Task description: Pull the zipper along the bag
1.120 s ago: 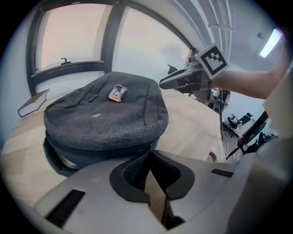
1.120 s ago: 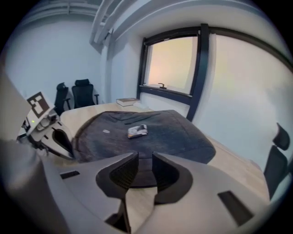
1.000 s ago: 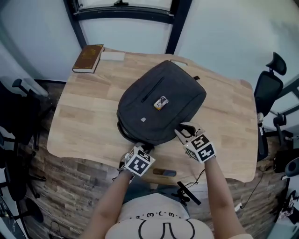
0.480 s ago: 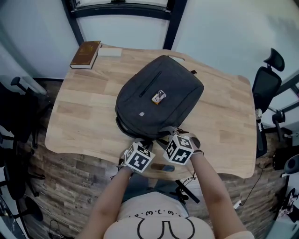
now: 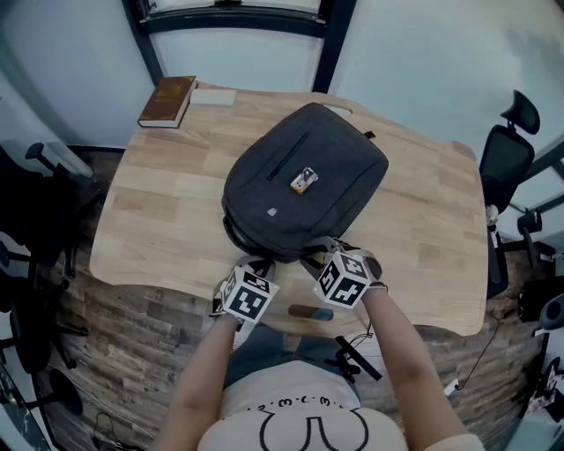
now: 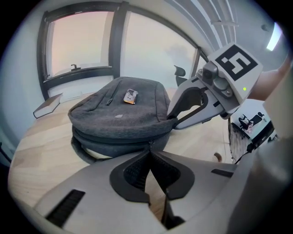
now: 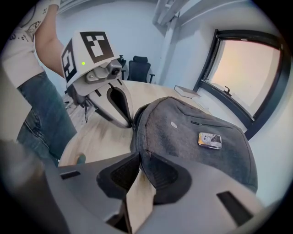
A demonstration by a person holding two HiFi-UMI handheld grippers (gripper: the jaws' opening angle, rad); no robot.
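Lying flat near the middle of a light wooden table with rounded corners (image 5: 167, 203), a dark grey fabric backpack (image 5: 304, 145) had its front panel facing up and one curved end turned toward the person, close to the table's near edge. A small orange-and-silver rectangular tag (image 5: 304, 181) sat on top of the front panel. Both tools worked at that near end, side by side, near one another but not touching. The left gripper (image 6: 149, 148) had its jaws pressed fully together, their tips meeting on the small metal zipper pull (image 6: 150, 142) in the dark zipper track that ran around the backpack's side wall. The right gripper (image 7: 137, 153) stood just to the right of it, angled steeply down. Its jaws had just been closing, and the backpack's rounded seam edge sat between the pads, pinched there; further back between the jaws only bare tabletop showed. From the head view the person's forearms reached in from the bottom of the frame, one behind each tool. A brown hardcover book (image 5: 166, 101) lay at the table's far left corner, well apart from the backpack, with a flat pale pad (image 5: 213, 97) just beside it. A black office chair (image 5: 507, 163) stood past the table's right end, and a dark window frame (image 5: 238, 18) ran along the wall behind the table.
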